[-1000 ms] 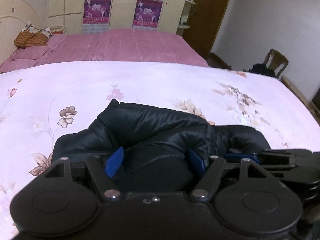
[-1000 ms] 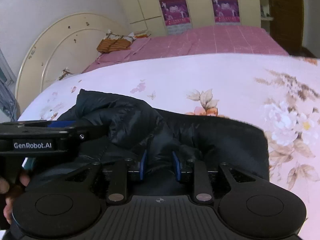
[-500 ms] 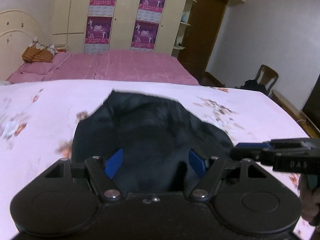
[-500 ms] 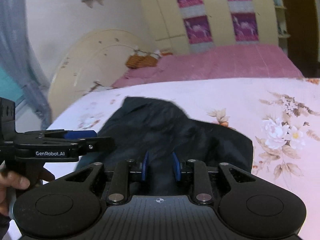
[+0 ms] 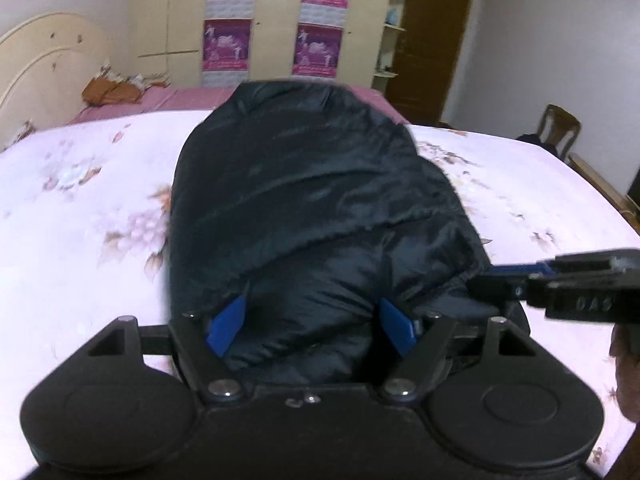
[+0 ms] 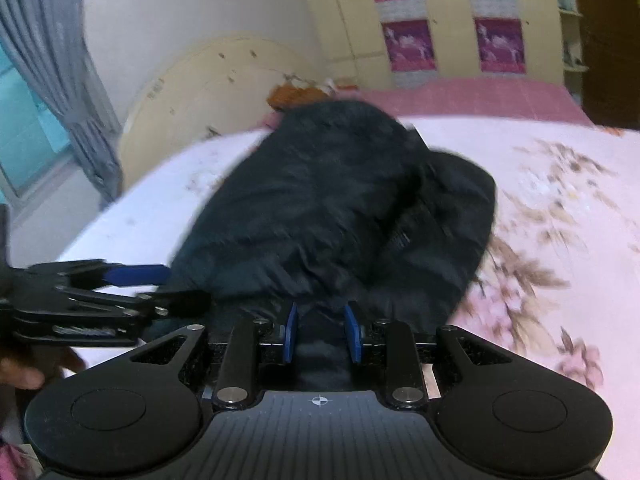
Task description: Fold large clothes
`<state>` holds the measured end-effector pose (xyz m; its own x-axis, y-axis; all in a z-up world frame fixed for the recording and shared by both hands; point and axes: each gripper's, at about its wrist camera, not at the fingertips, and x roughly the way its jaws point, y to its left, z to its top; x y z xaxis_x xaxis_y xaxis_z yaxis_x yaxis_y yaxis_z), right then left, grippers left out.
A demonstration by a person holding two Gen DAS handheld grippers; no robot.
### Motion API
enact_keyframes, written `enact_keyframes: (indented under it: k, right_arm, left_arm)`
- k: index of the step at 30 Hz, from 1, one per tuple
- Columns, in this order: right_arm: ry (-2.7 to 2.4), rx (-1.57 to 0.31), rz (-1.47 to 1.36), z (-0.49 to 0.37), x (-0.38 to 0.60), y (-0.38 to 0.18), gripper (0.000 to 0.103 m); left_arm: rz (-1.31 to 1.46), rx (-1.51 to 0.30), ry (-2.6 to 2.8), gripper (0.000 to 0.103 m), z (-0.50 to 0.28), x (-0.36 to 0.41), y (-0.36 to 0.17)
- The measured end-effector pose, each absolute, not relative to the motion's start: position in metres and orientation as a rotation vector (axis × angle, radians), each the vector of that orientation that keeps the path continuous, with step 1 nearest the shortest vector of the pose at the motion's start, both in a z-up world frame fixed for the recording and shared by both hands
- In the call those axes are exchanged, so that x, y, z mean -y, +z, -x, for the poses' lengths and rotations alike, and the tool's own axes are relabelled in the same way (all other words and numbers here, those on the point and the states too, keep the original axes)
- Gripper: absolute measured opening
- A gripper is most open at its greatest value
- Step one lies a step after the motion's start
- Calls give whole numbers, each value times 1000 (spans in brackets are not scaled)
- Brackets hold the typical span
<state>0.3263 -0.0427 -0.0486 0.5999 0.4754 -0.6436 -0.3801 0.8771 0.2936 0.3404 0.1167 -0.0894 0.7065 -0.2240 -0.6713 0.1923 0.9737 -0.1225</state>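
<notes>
Holding: both hand-held grippers gripped the black jacket's (image 5: 320, 208) near hem.
Left hand-held gripper (image 5: 316, 326): jaws widening, fabric between.
Right hand-held gripper (image 6: 322, 334): clamped on fabric.
Reason: lifting hem above bed (image 5: 80, 216) for folding.

Floral pink bed (image 5: 80, 216); dark padded jacket (image 5: 320, 208) partly resting on it.

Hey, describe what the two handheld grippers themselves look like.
Both the left gripper and the right gripper are matte black, with blue finger pads, silver pivot bolts and two round discs on the body. The right one's top is ribbed with a small crosshair mark.
</notes>
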Motion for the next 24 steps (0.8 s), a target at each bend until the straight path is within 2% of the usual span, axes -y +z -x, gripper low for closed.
enact_keyframes:
  k: [5, 10, 21, 22, 24]
  right_arm:
    - [482, -810, -178, -337, 47, -67, 27]
    - [491, -766, -199, -311, 58, -46, 27]
    - [467, -683, -214, -259, 81, -1, 27]
    - [461, -676, -213, -254, 83, 2, 27]
    - [447, -668, -217, -242, 88, 7, 27]
  left_arm:
    - [42, -747, -197, 74, -337, -110, -92]
    - [44, -743, -176, 71, -319, -109, -85]
    - [29, -667, -152, 73, -261, -95, -54]
    - [30, -657, -147, 77, -253, -94, -50]
    - [33, -595, -112, 103, -237, -95, -41]
